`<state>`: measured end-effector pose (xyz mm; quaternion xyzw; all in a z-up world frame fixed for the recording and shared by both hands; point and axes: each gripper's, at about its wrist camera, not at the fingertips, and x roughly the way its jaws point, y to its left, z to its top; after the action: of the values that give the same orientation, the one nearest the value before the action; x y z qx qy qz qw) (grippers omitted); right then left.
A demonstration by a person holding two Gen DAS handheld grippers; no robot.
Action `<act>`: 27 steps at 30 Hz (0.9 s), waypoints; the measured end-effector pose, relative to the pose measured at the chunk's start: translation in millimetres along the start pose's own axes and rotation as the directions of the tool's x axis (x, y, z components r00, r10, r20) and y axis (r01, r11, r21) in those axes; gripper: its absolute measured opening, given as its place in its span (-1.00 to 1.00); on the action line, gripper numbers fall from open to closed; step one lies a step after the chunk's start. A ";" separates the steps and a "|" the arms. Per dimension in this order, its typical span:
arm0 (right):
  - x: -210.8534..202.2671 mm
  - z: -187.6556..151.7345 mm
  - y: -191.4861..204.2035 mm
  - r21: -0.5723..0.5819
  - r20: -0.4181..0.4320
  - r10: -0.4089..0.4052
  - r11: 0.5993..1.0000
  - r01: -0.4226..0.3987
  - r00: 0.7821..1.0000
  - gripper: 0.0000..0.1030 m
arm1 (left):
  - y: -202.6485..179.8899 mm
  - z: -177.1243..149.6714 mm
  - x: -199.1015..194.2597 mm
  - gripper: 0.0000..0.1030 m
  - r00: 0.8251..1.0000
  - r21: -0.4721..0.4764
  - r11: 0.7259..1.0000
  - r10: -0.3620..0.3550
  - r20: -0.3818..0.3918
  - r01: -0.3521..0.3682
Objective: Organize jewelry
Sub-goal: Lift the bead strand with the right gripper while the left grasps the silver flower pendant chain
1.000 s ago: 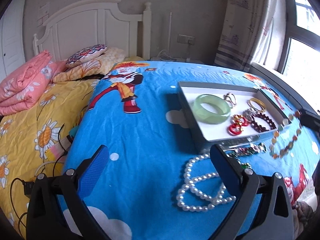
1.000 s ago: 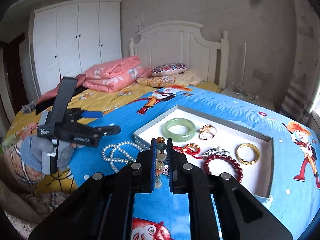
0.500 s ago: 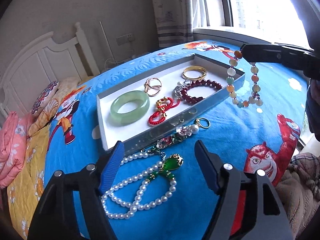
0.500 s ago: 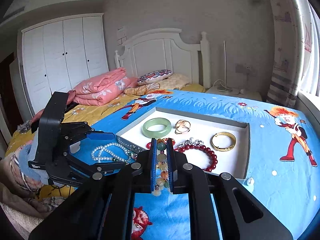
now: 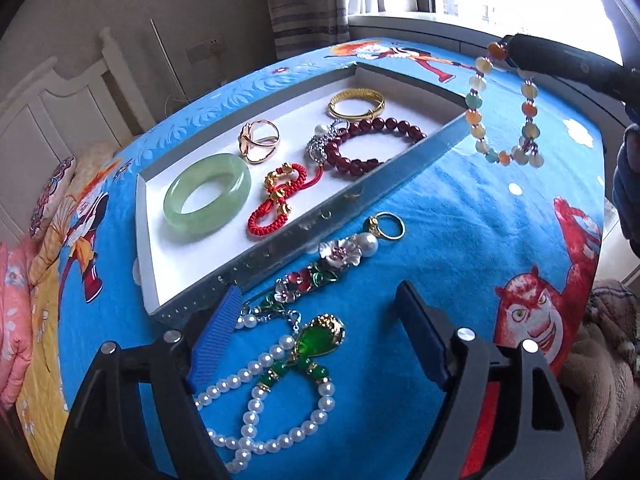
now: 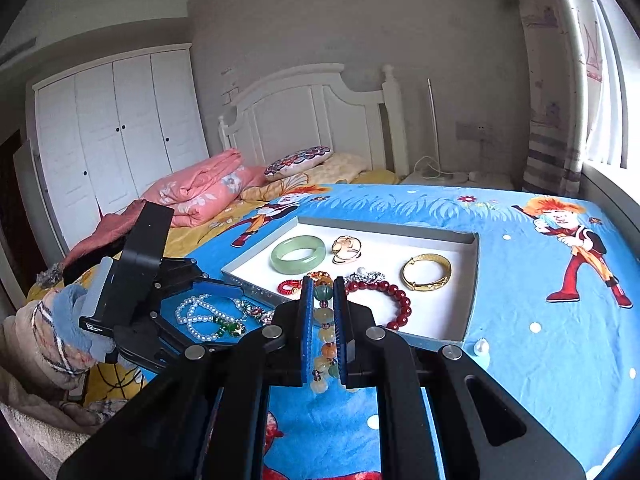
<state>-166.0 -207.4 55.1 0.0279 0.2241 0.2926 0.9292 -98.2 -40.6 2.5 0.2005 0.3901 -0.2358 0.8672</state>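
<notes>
The right claw is clamped tight on a bracelet of mixed coloured beads, which hangs in a loop just off the tray's near corner, clear of the bed. The left claw stands wide; its jaws have just been opening a little, and they straddle the green pendant of the pearl necklace without pressing on it.

Inside the tray lie a green bangle, a gold knot ring, a red cord bracelet, a dark red bead bracelet, a silver piece and a gold bangle, so I judge the sorting more than half done. Left outside, against the tray's near wall, are the pearl necklace, a flower brooch and a small gold ring; a loose pearl sits by the tray's far-right corner.

The left claw tilts steeply down at the necklace beside the tray; the right points shallowly toward the tray, gripped by a gloved hand.
</notes>
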 end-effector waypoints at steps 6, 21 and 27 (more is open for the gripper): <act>-1.1 -1.7 1.1 0.000 0.000 0.005 1.000 -0.005 1.000 -0.79 | 7.3 2.8 5.0 0.50 0.999 -0.034 0.999 -0.035 -0.010 0.034; 0.6 -4.3 0.8 0.009 -0.009 0.001 1.000 -0.001 1.000 -0.79 | -1.6 9.4 -9.0 -0.36 0.987 0.000 0.987 -0.158 -0.016 0.158; 1.0 -4.0 0.5 0.009 -0.009 0.001 1.000 -0.001 1.000 -0.79 | -16.2 14.3 3.3 -0.28 0.985 0.066 0.983 -0.166 -0.056 0.170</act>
<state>-167.3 -206.7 51.1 0.0311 0.2296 0.2923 0.9278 -97.1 -62.1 6.1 0.2032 0.4185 -0.3167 0.8266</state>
